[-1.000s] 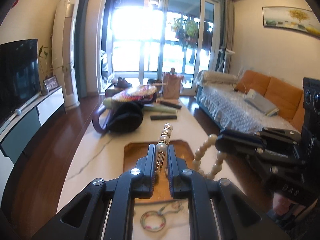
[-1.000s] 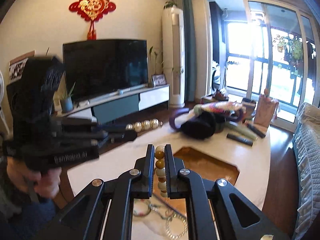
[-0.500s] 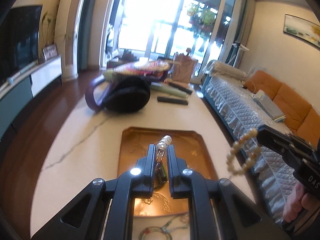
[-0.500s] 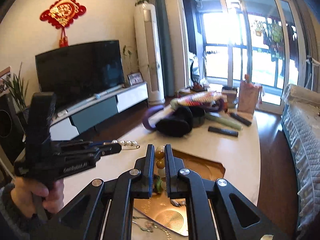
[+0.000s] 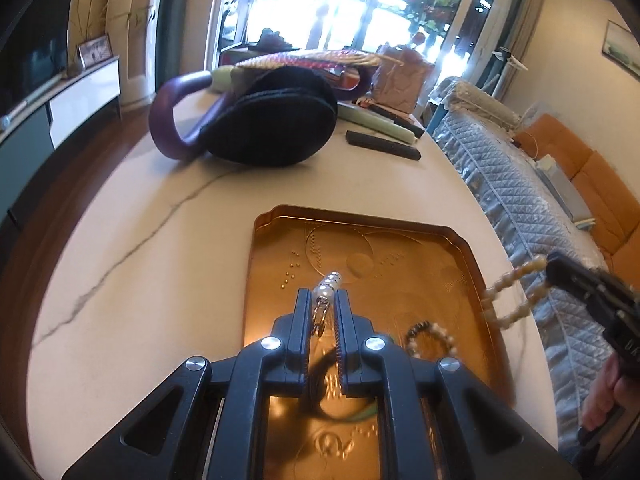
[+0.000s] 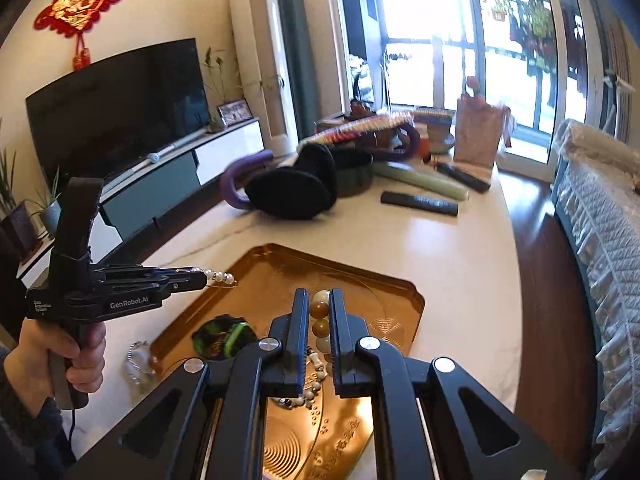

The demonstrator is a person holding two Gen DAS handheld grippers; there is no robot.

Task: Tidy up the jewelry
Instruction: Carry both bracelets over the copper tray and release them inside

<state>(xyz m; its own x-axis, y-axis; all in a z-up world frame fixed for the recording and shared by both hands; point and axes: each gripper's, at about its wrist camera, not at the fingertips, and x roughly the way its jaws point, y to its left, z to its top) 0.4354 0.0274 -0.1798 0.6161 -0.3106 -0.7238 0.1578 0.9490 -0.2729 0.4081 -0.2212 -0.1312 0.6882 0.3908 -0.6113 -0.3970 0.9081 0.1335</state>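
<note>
Jewelry: I hold two bead pieces above the gold tray (image 5: 472, 264).
Left claw (image 5: 323, 316): it pinches the pearl string (image 5: 331, 283) by its ring end.
Right claw (image 6: 320, 320): it pinches the brown and white bead bracelet (image 6: 321, 322).
Where the tray is: right under both claws, long side pointing away from me.
Nearer claw: my left one is over the tray's middle; my right one is by its edge.
Next: I think I go down.
</note>
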